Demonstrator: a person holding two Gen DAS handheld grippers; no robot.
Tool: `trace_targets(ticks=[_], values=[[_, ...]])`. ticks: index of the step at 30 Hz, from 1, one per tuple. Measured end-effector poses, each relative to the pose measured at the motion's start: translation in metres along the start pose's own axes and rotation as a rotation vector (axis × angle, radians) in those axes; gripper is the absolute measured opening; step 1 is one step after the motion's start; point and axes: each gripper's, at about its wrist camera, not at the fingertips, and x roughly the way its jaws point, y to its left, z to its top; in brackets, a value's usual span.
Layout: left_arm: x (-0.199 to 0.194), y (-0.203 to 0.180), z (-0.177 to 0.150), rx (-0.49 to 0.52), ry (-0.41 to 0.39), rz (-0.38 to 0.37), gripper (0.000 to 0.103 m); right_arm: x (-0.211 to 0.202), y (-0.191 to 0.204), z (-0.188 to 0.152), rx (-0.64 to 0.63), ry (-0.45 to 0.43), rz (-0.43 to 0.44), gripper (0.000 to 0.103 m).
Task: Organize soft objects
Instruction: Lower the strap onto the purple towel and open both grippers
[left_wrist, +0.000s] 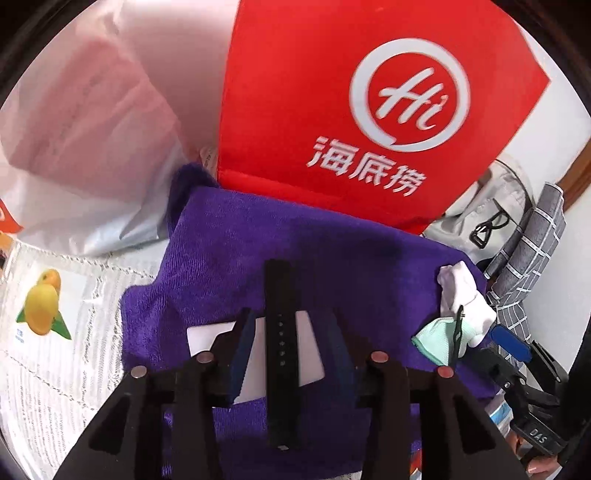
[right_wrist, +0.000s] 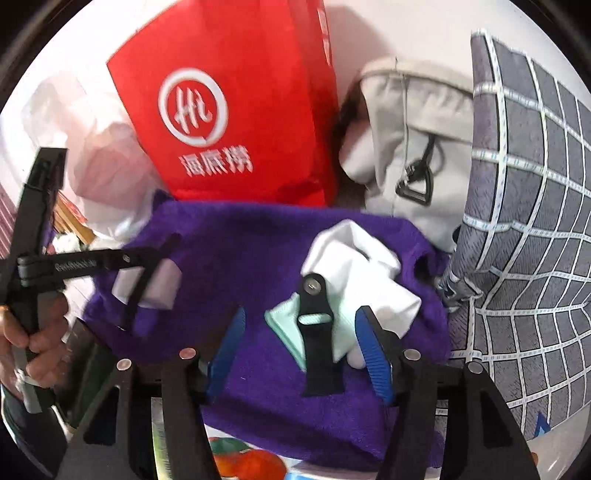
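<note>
Blue-padded fingers (left_wrist: 240, 354) of the left gripper (left_wrist: 291, 350) stood spread apart, released, straddling a long black strap (left_wrist: 279, 350) that lay flat across a small white card (left_wrist: 310, 354) on the purple towel (left_wrist: 295, 251). Over in the right wrist view, the right gripper (right_wrist: 303, 354) hung just as wide, its blue pads (right_wrist: 373, 350) clenched on nothing, with a short black buckled strap (right_wrist: 316, 332) lying between them on a mint-green cloth (right_wrist: 291, 328). That mint cloth sat folded against a crumpled white cloth (right_wrist: 362, 266), and both rested on the right part of the purple towel. Everything hinged on the towel: it was spread flat, taking up the middle of both views. Behind the towel, touching its far edge, a red paper bag (left_wrist: 314, 110) with a white "Hi" logo stood upright. Left of the bag and behind the towel's left corner sat a pale translucent plastic bag (left_wrist: 81, 129). Right of the red bag, a light grey fabric bag (right_wrist: 413, 155) with a black clip leaned just behind the towel's far right corner, and a grey checked cushion (right_wrist: 528, 221) pressed up against the towel's right edge. Left of the towel lay a printed sheet with yellow fruit (left_wrist: 42, 302). From the right wrist view, the person's left hand (right_wrist: 37, 332) gripped the handle of its tool beside the towel's left edge.
</note>
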Motion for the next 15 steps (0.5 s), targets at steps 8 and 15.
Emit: trace_targets(ticks=[8,15], values=[[-0.038,-0.007,0.002,0.035,-0.081,0.011,0.043,-0.029,0.024,-0.014,-0.026,-0.047,-0.023,0.063],[-0.075,-0.016,0.001,0.054,-0.159,-0.006,0.043,-0.053,0.035,-0.051,0.026,0.048,0.067,0.063]])
